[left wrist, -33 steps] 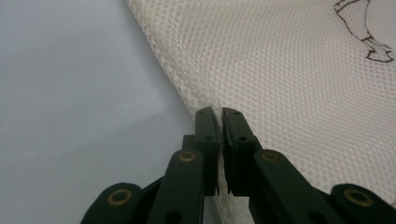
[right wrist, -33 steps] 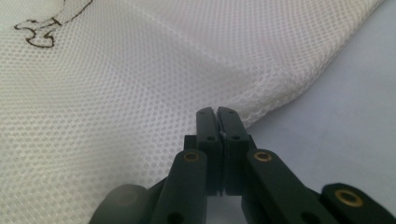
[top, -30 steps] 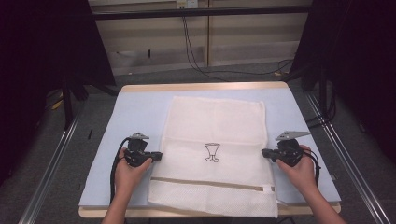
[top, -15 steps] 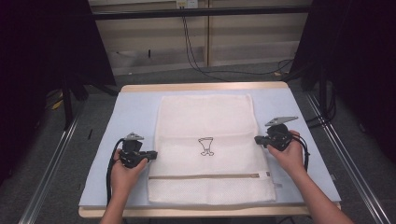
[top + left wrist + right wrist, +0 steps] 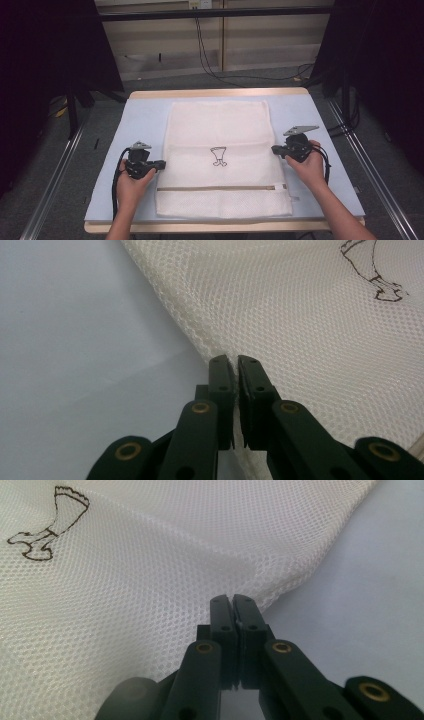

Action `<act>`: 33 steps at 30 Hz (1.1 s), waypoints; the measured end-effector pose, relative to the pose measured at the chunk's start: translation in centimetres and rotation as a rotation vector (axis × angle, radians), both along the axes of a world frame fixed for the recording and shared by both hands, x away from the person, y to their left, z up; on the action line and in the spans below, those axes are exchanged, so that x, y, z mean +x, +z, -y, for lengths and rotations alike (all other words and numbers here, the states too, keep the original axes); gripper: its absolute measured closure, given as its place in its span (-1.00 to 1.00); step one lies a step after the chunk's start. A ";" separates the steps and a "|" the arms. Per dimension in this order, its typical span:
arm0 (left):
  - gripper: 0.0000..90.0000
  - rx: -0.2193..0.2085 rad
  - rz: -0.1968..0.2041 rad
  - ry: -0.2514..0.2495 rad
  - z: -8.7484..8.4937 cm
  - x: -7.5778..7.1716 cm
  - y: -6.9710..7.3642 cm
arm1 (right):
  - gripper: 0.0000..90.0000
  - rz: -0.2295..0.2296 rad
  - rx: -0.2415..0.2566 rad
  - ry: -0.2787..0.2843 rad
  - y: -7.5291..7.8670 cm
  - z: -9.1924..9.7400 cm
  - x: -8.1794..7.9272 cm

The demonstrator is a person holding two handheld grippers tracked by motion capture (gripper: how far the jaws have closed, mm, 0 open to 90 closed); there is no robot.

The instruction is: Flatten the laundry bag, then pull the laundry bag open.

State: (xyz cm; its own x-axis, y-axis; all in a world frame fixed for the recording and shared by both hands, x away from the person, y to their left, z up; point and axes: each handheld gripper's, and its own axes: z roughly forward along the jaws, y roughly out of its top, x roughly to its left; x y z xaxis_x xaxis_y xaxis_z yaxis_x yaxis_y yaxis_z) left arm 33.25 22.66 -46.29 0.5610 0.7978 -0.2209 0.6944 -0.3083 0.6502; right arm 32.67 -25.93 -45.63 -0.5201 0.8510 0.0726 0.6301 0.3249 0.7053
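High view: a white mesh laundry bag lies flat mid-table, its zipper end nearest the person. The left gripper pinches its left edge, the right gripper its right edge.

Left gripper view: jaws clamped on the bag's seam.

Right gripper view: likewise clamped. Likely mid-fold; next, both edges should be lifted evenly.

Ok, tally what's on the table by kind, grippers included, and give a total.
White mesh laundry bag: 1
Black grippers: 2, the left gripper and the right gripper, each shut on a side edge of the bag
Pale blue mat: 1
Total: 4
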 end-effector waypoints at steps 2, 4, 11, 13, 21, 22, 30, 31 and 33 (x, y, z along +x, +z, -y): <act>0.90 0.011 0.001 -0.001 -0.1 -0.1 0.0 | 0.98 0.006 -0.003 -0.002 0.0 -0.2 0.0; 0.89 0.014 -0.004 -0.009 -0.2 -0.1 0.1 | 0.98 0.015 -0.015 0.013 0.0 -0.2 0.1; 0.89 0.015 0.000 -0.008 -0.1 -0.2 -0.1 | 0.97 0.011 -0.011 0.017 -0.2 -0.2 0.0; 0.89 0.013 0.002 -0.005 -0.2 -0.2 -0.1 | 0.97 0.010 -0.014 0.012 -0.2 -0.1 0.0; 0.88 0.011 -0.007 -0.001 -0.2 -0.3 -0.1 | 0.97 0.009 -0.009 0.020 -0.3 -0.1 -0.1; 0.88 0.015 -0.006 0.001 -0.2 -0.3 0.0 | 0.97 0.006 -0.009 0.023 -0.3 -0.1 -0.1; 0.88 0.029 0.002 0.005 -0.7 -0.3 -0.1 | 0.97 0.008 -0.006 0.036 -0.4 -0.6 -0.1; 0.88 0.025 0.002 0.006 -0.7 -0.3 -0.1 | 0.96 0.009 -0.004 0.033 -0.5 -0.6 -0.1; 0.86 0.019 -0.002 0.003 -0.8 -0.4 0.0 | 0.93 0.007 0.000 0.037 -0.5 -0.5 -0.1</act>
State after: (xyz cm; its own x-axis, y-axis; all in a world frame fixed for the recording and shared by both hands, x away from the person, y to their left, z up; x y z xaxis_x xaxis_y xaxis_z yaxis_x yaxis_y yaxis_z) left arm 32.89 23.41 -46.33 0.5586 0.8033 -0.2068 0.6963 -0.3186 0.6432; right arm 32.56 -25.40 -46.15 -0.5521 0.8309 0.0687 0.6124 0.3482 0.7097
